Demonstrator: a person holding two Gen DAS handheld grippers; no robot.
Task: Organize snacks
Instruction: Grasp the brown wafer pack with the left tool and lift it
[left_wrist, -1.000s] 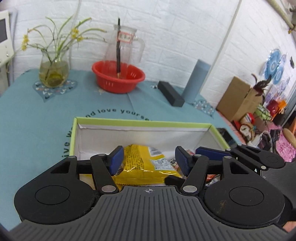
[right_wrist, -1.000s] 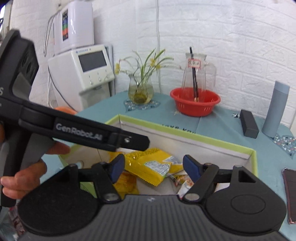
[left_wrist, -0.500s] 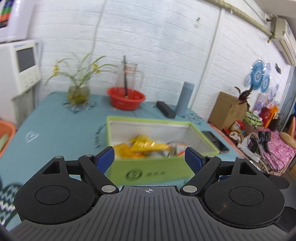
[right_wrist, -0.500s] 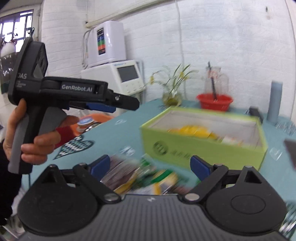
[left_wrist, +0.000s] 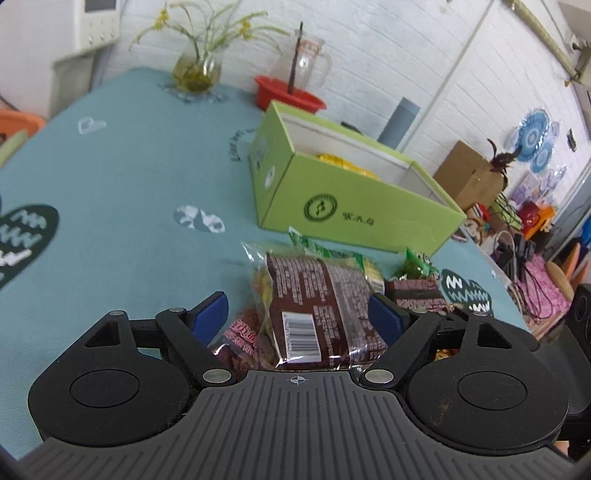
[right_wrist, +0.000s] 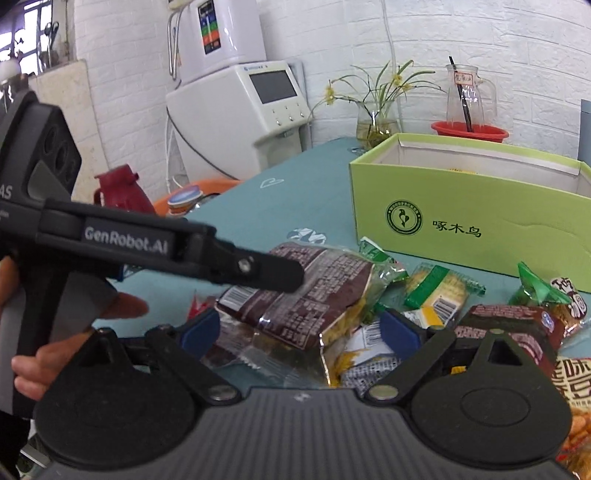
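Left gripper (left_wrist: 297, 314) closing around brown packet (left_wrist: 317, 310), pads not touching it; right gripper (right_wrist: 301, 332) held wide open over snack pile (right_wrist: 424, 314) beside green box (right_wrist: 480, 218)

The green box (right_wrist: 469, 206) runs off the right edge of the right wrist view, and its near wall hides nearly all its contents; only a sliver of a yellow packet (left_wrist: 347, 164) shows over the rim. The snack pile's (left_wrist: 325, 295) near end disappears under the left gripper's body. A hand (right_wrist: 40, 354) at the left is cut by the frame. The fine print on the brown packet (right_wrist: 314, 291) is too small to read.
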